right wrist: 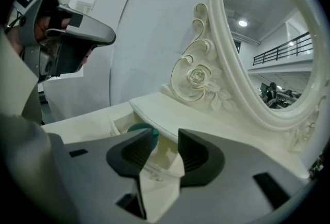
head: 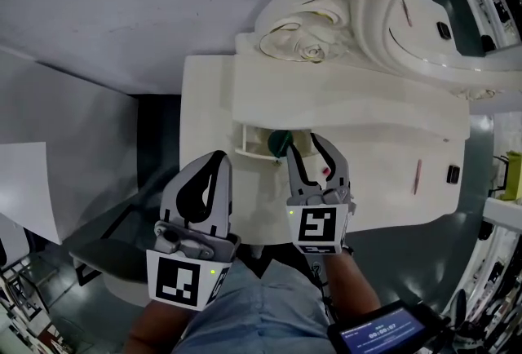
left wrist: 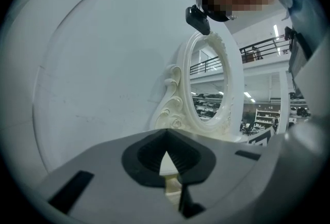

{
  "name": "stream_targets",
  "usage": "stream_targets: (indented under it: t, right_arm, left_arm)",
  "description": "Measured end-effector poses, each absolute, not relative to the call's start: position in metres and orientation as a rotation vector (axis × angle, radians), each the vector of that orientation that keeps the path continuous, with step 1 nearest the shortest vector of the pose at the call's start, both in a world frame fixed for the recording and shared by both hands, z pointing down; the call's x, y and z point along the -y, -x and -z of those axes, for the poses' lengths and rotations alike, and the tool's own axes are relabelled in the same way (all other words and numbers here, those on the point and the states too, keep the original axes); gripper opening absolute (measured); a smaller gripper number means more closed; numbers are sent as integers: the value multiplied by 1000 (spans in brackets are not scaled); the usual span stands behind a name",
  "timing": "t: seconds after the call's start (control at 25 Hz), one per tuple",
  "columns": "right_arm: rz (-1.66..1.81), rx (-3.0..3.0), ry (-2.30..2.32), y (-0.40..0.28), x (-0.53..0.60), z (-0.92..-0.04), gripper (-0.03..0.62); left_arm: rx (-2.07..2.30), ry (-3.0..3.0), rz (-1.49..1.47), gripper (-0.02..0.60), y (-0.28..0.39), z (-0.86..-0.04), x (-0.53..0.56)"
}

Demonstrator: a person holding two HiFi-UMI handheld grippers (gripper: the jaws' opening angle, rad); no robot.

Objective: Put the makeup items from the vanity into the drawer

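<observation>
right gripper [right wrist: 165, 134]: jaws spread, nothing between them, over open drawer [right wrist: 121, 124]. teal round item [right wrist: 140, 128]: inside drawer. left gripper [head: 218, 158]: jaws pressed together, empty, near front edge of cream vanity [head: 204, 99]. vanity top: pink stick [head: 417, 177], small dark item [head: 453, 174]. ornate oval mirror [head: 375, 26]; dark floor [head: 155, 140].

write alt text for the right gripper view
The right gripper has its jaws apart and empty, aimed at the open drawer of a white vanity, where a round teal item lies. An ornate oval mirror rises at the right.
</observation>
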State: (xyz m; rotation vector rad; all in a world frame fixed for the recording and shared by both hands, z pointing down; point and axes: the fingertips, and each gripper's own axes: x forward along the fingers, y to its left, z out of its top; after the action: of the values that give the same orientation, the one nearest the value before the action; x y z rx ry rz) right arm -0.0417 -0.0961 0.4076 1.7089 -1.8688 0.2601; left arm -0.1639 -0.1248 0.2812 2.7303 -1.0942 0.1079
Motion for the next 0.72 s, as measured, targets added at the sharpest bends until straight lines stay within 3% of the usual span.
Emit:
stream_targets:
  t: [0.72]
  right_arm:
    - [-187,1748,-1601,44,112,-422,181]
  left_arm:
    - [1121,-2667,-82,0,178,-295,144]
